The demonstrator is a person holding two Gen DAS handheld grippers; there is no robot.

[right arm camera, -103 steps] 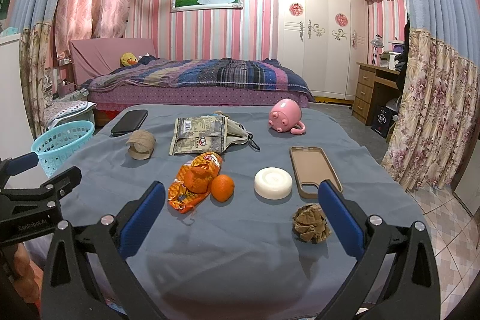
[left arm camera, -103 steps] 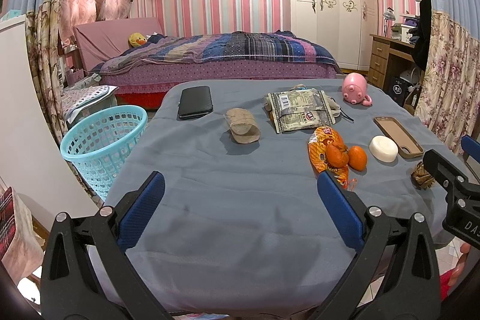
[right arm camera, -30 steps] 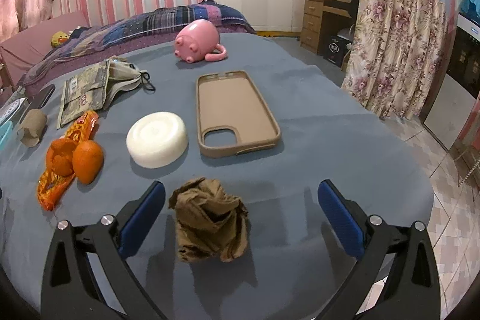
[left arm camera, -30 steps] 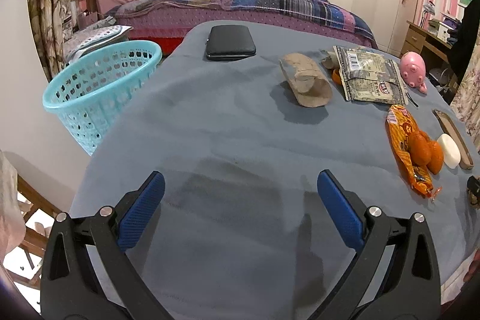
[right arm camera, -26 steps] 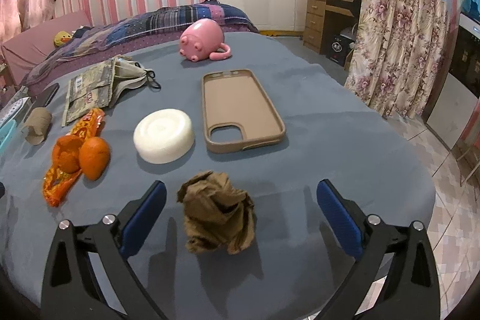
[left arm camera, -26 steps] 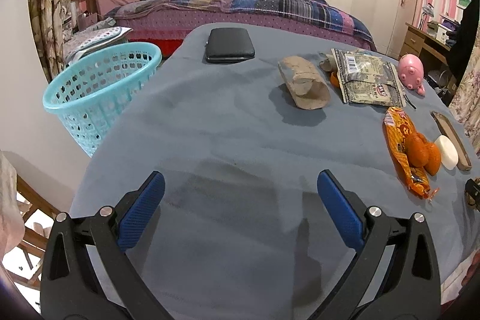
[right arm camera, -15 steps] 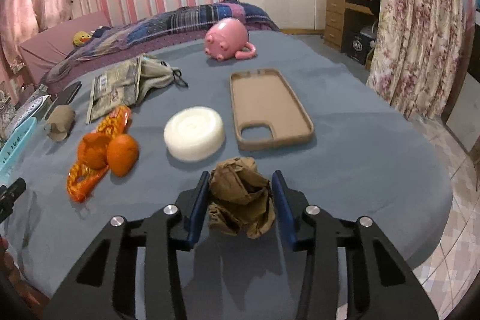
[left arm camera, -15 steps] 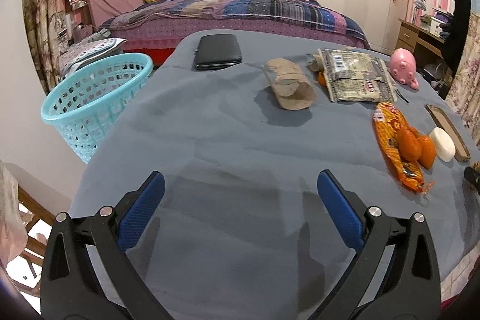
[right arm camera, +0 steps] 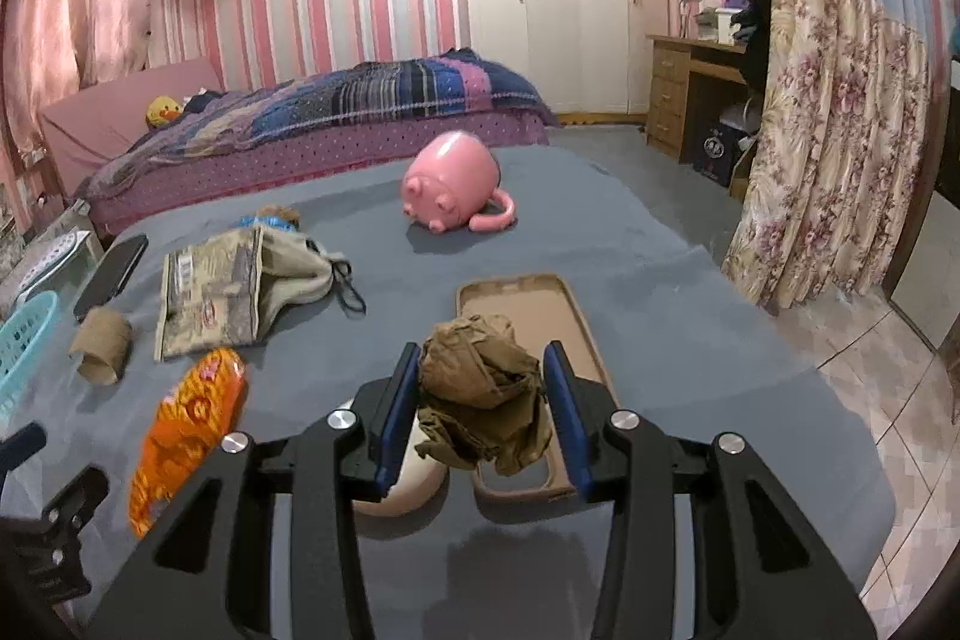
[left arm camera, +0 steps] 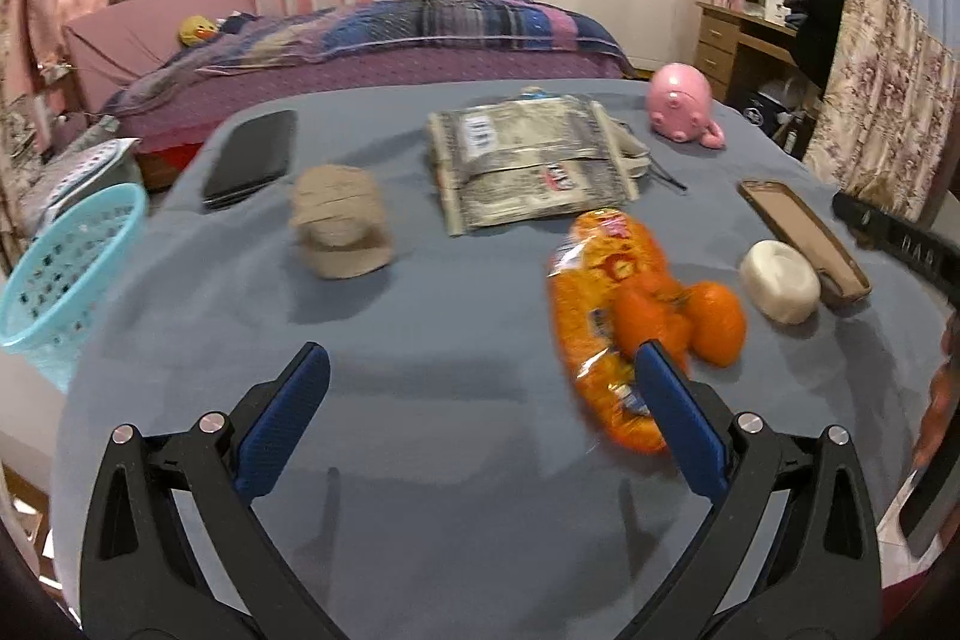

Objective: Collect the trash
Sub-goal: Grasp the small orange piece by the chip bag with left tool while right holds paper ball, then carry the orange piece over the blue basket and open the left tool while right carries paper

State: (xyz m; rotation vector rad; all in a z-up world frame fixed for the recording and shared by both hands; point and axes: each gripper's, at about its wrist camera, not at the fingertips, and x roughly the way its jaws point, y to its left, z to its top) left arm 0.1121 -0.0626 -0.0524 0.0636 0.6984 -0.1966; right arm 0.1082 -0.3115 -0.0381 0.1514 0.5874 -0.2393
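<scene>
Crumpled brown paper wad (right arm camera: 483, 388) is clamped between the blue pads of the right tongs (right arm camera: 480, 412), raised off the grey worktop (right arm camera: 630, 244) above the tan phone case (right arm camera: 510, 301). A loose flap is seen hanging below the pads; the wad could be shed if the squeeze is light. The turquoise basket (left arm camera: 57, 256) sits off the worktop's far left edge, so a long carry is needed over the orange snack bag (right arm camera: 186, 418) and cardboard roll (right arm camera: 99, 343). Left tongs (left arm camera: 480, 406) are spread wide, nothing held, and could be bumped in crossing.
</scene>
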